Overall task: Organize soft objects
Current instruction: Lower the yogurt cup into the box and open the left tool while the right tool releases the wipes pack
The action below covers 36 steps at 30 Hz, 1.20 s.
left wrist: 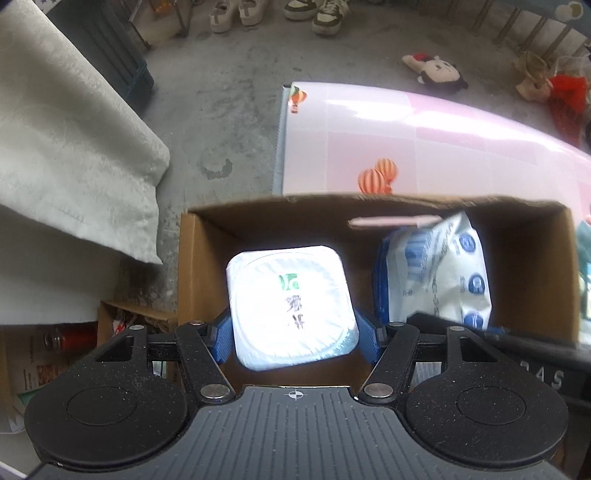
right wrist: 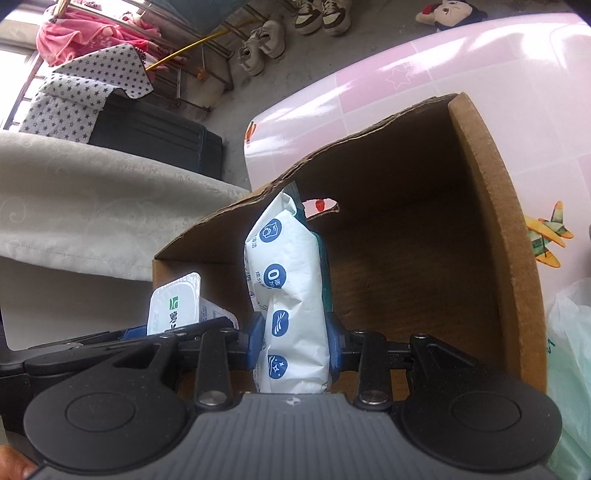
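Inside the cardboard box (left wrist: 532,266), left tongs (left wrist: 293,338) clamp a white tissue pack (left wrist: 291,306), right tongs (right wrist: 295,347) a wipes packet (right wrist: 291,314).

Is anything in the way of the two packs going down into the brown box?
Nothing visible blocks them. The left claw holds the square white pack and the right claw holds the wipes pack, both already inside the open cardboard box. The box floor near them looks bare, and the packs sit side by side, apart.

One cardboard box (left wrist: 532,266), two tissue packs (left wrist: 291,306) (right wrist: 291,295), four shoes (left wrist: 280,13).
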Motion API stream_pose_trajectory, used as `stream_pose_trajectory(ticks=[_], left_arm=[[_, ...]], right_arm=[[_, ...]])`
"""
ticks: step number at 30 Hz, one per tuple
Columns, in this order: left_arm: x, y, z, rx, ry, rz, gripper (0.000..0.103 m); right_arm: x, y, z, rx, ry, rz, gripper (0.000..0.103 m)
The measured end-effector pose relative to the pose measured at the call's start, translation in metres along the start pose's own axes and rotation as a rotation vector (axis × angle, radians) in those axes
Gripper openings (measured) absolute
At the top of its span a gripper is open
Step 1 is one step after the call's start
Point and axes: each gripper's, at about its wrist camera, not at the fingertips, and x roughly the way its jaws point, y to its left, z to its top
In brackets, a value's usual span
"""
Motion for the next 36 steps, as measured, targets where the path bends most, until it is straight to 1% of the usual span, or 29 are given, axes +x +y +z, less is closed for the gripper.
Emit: stream_pose_trajectory(ticks=[4, 8, 12, 16, 19, 22, 25, 28, 30, 31, 32, 36], left_arm=[[0.007, 0.001, 0.009, 0.014, -0.057, 0.025, 0.063], [0.012, 0.004, 0.014, 0.005, -0.062, 0.033, 0.063], [0.005, 0.009, 0.013, -0.006, -0.071, 0.036, 0.065], [-0.007, 0.016, 0.009, -0.041, -0.066, 0.011, 0.065], [-0.017, 0.022, 0.004, -0.072, -0.061, -0.006, 0.066], [-0.027, 0.025, 0.000, -0.089, -0.067, -0.001, 0.067], [-0.033, 0.029, -0.002, -0.109, -0.072, -0.015, 0.067], [-0.036, 0.033, -0.004, -0.120, -0.079, -0.018, 0.067], [-0.036, 0.038, -0.005, -0.132, -0.081, -0.014, 0.067], [-0.036, 0.041, -0.006, -0.139, -0.082, -0.013, 0.067], [-0.035, 0.043, -0.006, -0.146, -0.080, -0.010, 0.067], [-0.032, 0.049, -0.008, -0.156, -0.071, -0.010, 0.067]], right_arm=[[0.017, -0.004, -0.003, 0.013, 0.012, 0.010, 0.011], [0.029, -0.008, -0.006, 0.019, 0.012, 0.001, 0.011], [0.031, -0.008, -0.008, 0.027, 0.009, 0.001, 0.011], [0.029, -0.003, -0.008, 0.015, 0.014, -0.021, 0.011], [0.026, 0.009, -0.007, -0.045, 0.003, -0.072, 0.011], [0.019, 0.015, -0.009, -0.074, -0.014, -0.106, 0.011], [0.011, 0.024, -0.014, -0.125, -0.048, -0.171, 0.010], [0.008, 0.045, -0.021, -0.244, -0.084, -0.261, 0.010], [0.011, 0.058, -0.026, -0.315, -0.090, -0.293, 0.011], [0.012, 0.062, -0.027, -0.341, -0.087, -0.287, 0.011], [0.013, 0.065, -0.029, -0.355, -0.087, -0.263, 0.011], [0.014, 0.068, -0.028, -0.332, -0.065, -0.162, 0.012]])
